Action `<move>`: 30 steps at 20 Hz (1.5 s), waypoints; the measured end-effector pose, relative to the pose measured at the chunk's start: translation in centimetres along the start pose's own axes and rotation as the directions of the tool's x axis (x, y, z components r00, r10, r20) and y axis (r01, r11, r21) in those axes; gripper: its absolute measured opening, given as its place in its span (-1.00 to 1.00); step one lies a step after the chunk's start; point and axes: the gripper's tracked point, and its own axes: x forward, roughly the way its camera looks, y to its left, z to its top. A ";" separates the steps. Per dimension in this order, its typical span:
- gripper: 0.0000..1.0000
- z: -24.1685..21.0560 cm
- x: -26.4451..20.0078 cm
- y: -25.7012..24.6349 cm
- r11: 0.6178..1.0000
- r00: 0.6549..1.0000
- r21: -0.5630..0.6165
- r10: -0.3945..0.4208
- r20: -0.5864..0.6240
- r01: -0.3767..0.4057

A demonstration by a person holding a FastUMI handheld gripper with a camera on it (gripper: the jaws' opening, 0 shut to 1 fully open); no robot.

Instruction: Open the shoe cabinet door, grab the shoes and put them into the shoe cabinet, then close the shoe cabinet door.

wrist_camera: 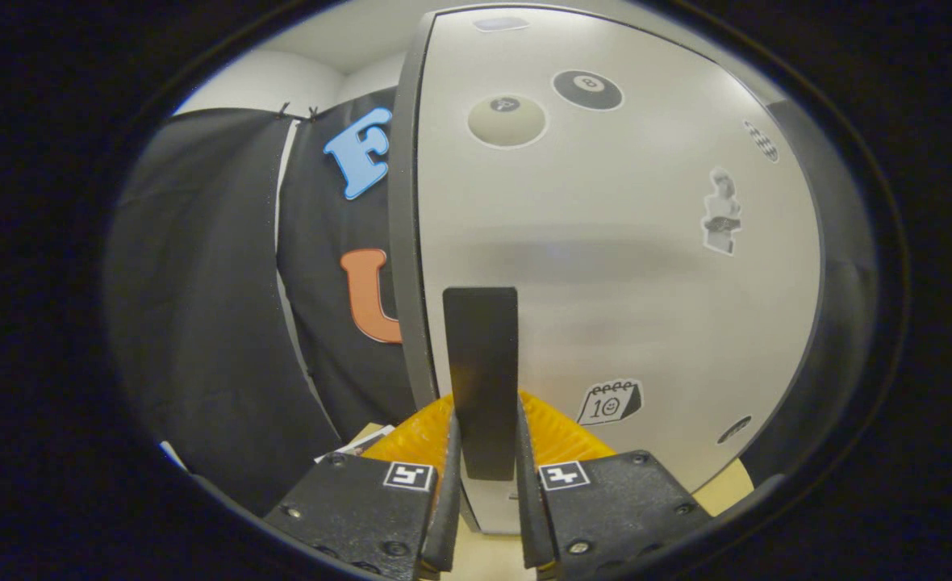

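The white shoe cabinet door (605, 242) stands close in front of me, dotted with small stickers. A dark flat vertical handle (480, 355) is fixed near its left side. My gripper (486, 411) is shut on the lower part of this handle, one finger pressing on each side. The door's grey left edge (403, 242) shows beside the handle; I cannot tell whether the door is ajar.
The booth's black cloth wall (202, 307) hangs to the left of the cabinet. A light wooden surface (730, 484) lies under the cabinet, and a small printed card (361, 442) rests on it left of the fingers.
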 end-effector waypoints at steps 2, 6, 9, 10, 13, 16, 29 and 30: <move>-0.36 -0.2 -0.3 -0.2 1.000 1.000 -0.006 0.019 0.002 -0.019; -0.43 -0.6 -3.7 0.6 0.998 0.998 -0.011 0.060 -0.004 -0.060; -0.45 -1.4 -6.9 -0.2 0.997 0.997 -0.011 0.077 -0.005 -0.077; -0.45 -1.8 -8.2 -0.7 0.997 0.997 -0.017 0.080 -0.003 -0.080; -0.45 -2.7 -12.3 -2.1 0.996 0.996 0.010 0.087 -0.004 -0.087; -0.47 -3.5 -15.6 -3.8 0.997 0.997 0.026 0.073 0.009 -0.073; -0.54 -5.4 -27.5 -12.8 0.998 0.998 -0.015 -0.054 0.027 0.054; -0.57 -5.5 -28.1 -13.5 0.997 0.997 -0.029 -0.066 0.028 0.067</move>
